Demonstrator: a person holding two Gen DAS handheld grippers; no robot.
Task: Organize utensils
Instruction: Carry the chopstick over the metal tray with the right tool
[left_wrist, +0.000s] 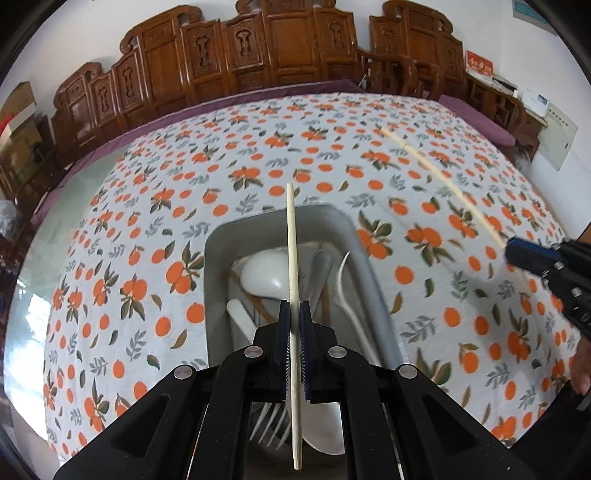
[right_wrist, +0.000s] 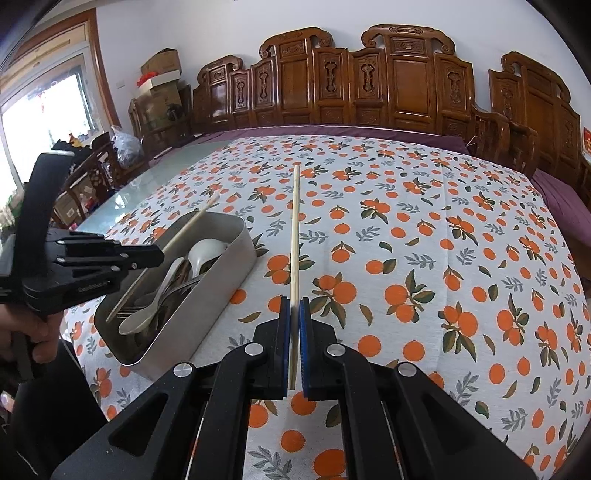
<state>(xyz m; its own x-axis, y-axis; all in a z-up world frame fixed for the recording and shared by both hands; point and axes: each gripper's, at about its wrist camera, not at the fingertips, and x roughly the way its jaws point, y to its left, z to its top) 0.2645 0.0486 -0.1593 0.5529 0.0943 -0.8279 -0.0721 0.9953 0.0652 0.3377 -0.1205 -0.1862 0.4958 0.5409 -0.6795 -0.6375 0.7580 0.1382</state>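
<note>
A pale, slender wooden chopstick (left_wrist: 292, 258) is clamped in the left gripper (left_wrist: 294, 310) above the grey tray (left_wrist: 218, 236); a second chopstick (right_wrist: 294, 229) is clamped by the right gripper (right_wrist: 294, 306).

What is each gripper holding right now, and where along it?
Each holds one chopstick. The left gripper clamps its chopstick nearer the lower end, above the tray. The right gripper clamps its chopstick near one end.
</note>
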